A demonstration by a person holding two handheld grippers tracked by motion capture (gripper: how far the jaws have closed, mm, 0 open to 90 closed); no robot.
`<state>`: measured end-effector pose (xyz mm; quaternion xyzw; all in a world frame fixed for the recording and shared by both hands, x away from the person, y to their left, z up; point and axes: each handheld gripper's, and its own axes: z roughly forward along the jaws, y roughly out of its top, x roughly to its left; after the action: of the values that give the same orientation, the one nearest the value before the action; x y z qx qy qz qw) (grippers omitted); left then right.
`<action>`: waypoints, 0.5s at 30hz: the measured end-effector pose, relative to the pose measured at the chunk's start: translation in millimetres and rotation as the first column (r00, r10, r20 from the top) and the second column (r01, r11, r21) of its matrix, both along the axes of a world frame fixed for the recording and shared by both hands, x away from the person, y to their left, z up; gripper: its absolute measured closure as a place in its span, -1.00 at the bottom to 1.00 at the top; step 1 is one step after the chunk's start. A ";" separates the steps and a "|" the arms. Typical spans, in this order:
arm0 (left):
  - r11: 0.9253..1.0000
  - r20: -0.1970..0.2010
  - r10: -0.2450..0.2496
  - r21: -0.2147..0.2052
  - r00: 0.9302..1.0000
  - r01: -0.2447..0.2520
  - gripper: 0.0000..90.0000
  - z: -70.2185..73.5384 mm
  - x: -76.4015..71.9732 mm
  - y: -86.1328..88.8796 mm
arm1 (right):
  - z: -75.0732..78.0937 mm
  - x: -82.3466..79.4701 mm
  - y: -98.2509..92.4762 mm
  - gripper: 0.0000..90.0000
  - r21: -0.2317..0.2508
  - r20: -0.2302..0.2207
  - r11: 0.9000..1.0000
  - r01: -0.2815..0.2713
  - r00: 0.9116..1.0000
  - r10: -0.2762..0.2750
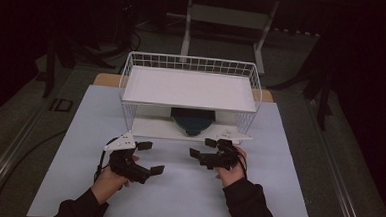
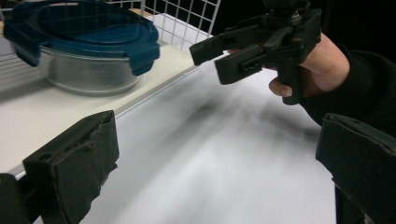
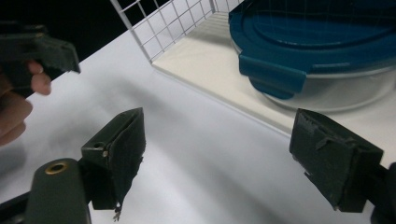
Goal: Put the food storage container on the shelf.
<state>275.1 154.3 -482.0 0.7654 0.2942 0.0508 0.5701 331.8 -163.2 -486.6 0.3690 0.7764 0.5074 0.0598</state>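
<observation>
Hovering at the left over the white surface [image 1: 177, 188]: the black left gripper [image 1: 148, 157], jaws spread wide and gripping nothing, pointing toward the rack. Sitting ahead of it and off to the left in the left gripper view: the round clear glass container with a dark blue clip-on lid [image 2: 79, 44], well apart from the jaws, resting on the lower white shelf [image 2: 28, 121] of the white wire rack [image 1: 189, 96], under its upper tray. Hovering at the right, just before the rack's front edge: the black right gripper [image 1: 203, 147], jaws standing wide with only bare surface between them; the container lying beyond, nearer the right-hand jaw in the right gripper view, not touching. Surrounding all of it: a dim room, grey floor, a pale metal frame [image 1: 225, 20] standing behind.
</observation>
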 end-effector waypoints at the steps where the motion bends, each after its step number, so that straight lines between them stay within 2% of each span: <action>1: 1.000 0.000 -0.002 0.000 1.000 0.002 -1.00 -0.1 -0.7 0.3 | 0.1 -3.4 -2.6 -0.60 -0.010 0.010 1.000 0.001 1.000 -0.001; 13: 1.000 0.001 0.009 -0.001 1.000 -0.009 -1.00 -1.1 -3.8 5.9 | 3.4 -35.4 -37.4 -0.60 -0.003 0.038 1.000 0.027 0.999 -0.027; 15: 1.000 0.000 0.008 -0.003 1.000 -0.008 -1.00 -1.5 -3.8 5.9 | 2.8 -40.8 -41.5 -0.60 -0.015 0.045 0.999 0.032 0.999 -0.031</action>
<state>271.3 160.2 -483.5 0.7634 0.2972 0.0527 0.5710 290.9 -204.7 -483.7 0.3692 0.7728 0.5087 0.0880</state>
